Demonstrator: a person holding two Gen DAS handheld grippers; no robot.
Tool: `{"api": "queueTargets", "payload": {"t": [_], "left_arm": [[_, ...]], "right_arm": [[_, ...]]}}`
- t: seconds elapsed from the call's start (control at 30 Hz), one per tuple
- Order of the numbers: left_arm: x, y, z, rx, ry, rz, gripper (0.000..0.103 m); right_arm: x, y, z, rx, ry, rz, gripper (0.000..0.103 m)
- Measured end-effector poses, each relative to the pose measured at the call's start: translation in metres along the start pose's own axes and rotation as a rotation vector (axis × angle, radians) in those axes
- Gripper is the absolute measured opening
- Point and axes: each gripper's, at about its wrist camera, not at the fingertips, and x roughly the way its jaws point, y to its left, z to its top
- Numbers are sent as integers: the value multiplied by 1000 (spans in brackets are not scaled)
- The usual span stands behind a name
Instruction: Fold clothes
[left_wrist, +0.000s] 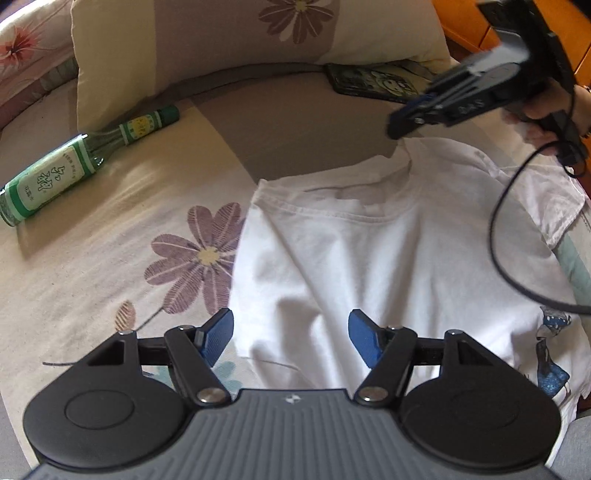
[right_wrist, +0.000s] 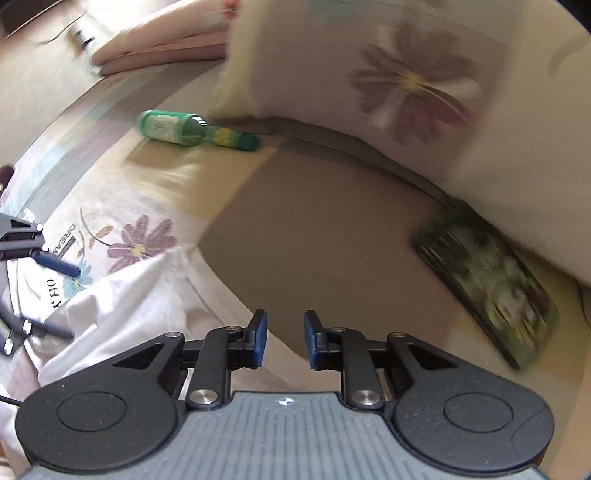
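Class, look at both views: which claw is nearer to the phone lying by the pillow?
Right. The right claw hovers just short of the phone; the left claw is back over the white shirt.

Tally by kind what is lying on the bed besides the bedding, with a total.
White T-shirt: 1
Green bottle: 1
Phone: 1
Pillow: 1
Total: 4
Both the left gripper and the right gripper are empty, jaws apart.
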Motion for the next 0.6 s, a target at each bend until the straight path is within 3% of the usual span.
{"api": "queueTargets", "payload": {"t": [0.07,0.2,0.33,0.4,0.47,0.5,0.6], "left_arm": [[5,14,8,-28,-13,-26,60],[24,35,25,-63,-31,-73,49],[51,48,44,-77,0,-124,46],[63,55,48,-107,41,-181,46],[76,62,52,-139,85,-241,46],[79,67,54,-162,86,-276,46],[87,82,60,-247,122,-368,46]], "right_arm": [[-8,-23,-12,53,37,-11,27],[-12,-70,-36,216,82,48,34],[-1,-106,-52,362,103,108,35],[9,-119,-54,411,125,189,37],[18,-134,-57,480,141,303,46],[24,-141,-57,516,145,362,56],[35,-153,-55,573,152,444,57]]}}
